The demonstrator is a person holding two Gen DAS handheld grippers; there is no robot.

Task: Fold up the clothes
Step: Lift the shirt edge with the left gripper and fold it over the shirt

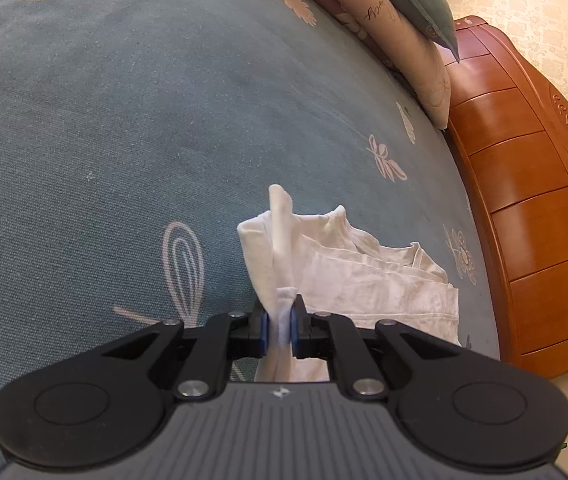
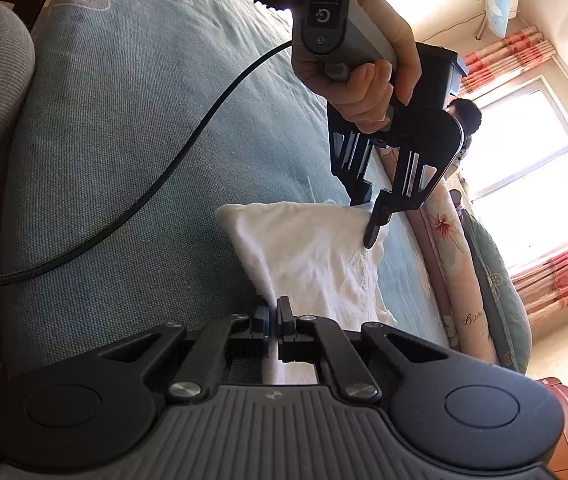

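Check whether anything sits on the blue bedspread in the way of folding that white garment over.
Nothing visible does. The left gripper and right gripper are both shut on edges of the white cotton garment, and the blue flowered bedspread around it is bare fabric. Only the black cable hangs off to the side, clear of the cloth.

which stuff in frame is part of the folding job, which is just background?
In the job:
- white garment
- left gripper, shut on its edge
- right gripper, shut on another edge
- blue bedspread, the work surface

Just there:
- pillows
- wooden headboard
- black cable
- curtains
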